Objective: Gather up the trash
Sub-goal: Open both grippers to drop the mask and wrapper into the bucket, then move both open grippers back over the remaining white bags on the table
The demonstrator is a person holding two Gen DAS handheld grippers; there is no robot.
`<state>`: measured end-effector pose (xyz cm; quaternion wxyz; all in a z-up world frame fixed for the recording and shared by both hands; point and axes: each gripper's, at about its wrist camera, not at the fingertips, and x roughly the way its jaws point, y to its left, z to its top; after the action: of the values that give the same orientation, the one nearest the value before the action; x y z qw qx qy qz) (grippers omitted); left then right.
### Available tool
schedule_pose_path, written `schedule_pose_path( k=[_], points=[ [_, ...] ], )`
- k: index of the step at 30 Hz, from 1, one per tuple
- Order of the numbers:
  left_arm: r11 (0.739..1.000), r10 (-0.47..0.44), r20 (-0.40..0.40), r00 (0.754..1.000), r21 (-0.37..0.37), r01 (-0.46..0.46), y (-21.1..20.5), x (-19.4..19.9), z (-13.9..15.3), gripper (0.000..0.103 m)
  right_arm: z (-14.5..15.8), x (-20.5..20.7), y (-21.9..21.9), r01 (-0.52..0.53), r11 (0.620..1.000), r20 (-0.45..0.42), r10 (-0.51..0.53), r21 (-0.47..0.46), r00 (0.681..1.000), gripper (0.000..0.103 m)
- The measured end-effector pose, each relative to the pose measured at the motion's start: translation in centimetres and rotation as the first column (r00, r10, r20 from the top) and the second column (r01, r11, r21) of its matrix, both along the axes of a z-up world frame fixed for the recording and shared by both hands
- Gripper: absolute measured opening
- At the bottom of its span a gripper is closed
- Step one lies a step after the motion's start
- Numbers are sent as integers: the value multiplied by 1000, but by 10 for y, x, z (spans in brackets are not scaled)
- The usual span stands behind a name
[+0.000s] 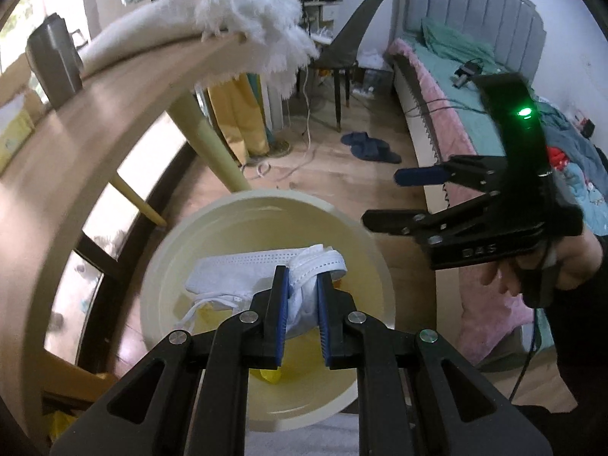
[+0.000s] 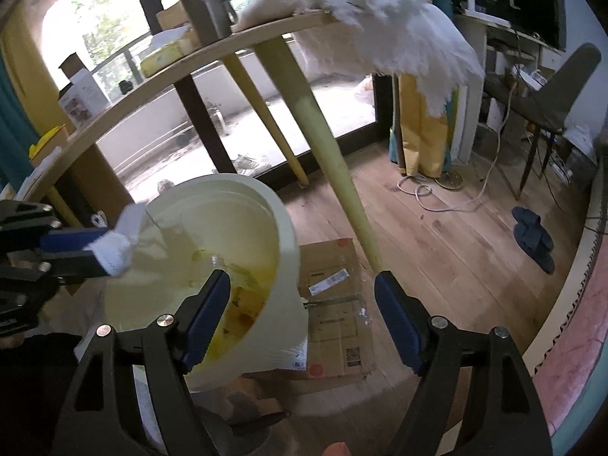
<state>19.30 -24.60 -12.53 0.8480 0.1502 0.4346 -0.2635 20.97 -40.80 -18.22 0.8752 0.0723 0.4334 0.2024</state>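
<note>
Two tongs in view. Left tongs (image 1: 302, 296) are clamped narrow on a white face mask (image 1: 243, 273), holding it right over the mouth of the cream bin (image 1: 376, 258); mask hangs above the opening, not yet let go, likely so it falls straight in when the jaws spread. Right wrist view shows the same grip from the side: mask (image 2: 114, 245) pinched at the bin rim (image 2: 281, 224). Right tongs (image 2: 304, 296) are spread wide and hold nothing, hovering just beside the bin, apparently on standby.

Bin sits on the floor beside a leg of the round wooden surface (image 1: 125, 87), on top of flattened cardboard (image 2: 334, 304), so trash can come off the surface and drop close by. A fringed white cloth (image 1: 250, 7) and a metal tumbler (image 2: 205, 3) sit on the surface.

Hard to make out: bin contents are yellowish scraps, unidentifiable. Left tongs hide the mask's lower part and part of the bin bottom. Most of the top of the surface is out of sight, so remaining trash can't be counted. Boxes at the surface edge are blurred.
</note>
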Motion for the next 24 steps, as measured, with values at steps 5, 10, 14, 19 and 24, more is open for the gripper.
schedule_pose_path(
  k=[5, 10, 14, 19, 24],
  points=[
    [998, 2, -24, 1000, 71, 0, -13, 8, -17, 16, -6, 0, -7, 18, 1000, -18, -18, 7, 1000, 78],
    [997, 29, -115, 993, 75, -21, -10, 18, -35, 16, -6, 0, -7, 24, 1000, -24, -25, -11, 999, 78],
    [995, 65, -126, 990, 83, -54, -3, 21, -38, 29, -1, 1, -4, 19, 1000, -16, -19, -16, 1000, 78],
    [995, 75, -126, 989, 75, -66, 5, 17, -36, 36, 5, 0, 1, 15, 1000, 0, -15, -17, 1000, 78],
    [997, 62, -109, 992, 44, -57, 9, 4, -25, 43, 14, -5, 9, -6, 999, 13, 6, -47, 1000, 78]
  ],
)
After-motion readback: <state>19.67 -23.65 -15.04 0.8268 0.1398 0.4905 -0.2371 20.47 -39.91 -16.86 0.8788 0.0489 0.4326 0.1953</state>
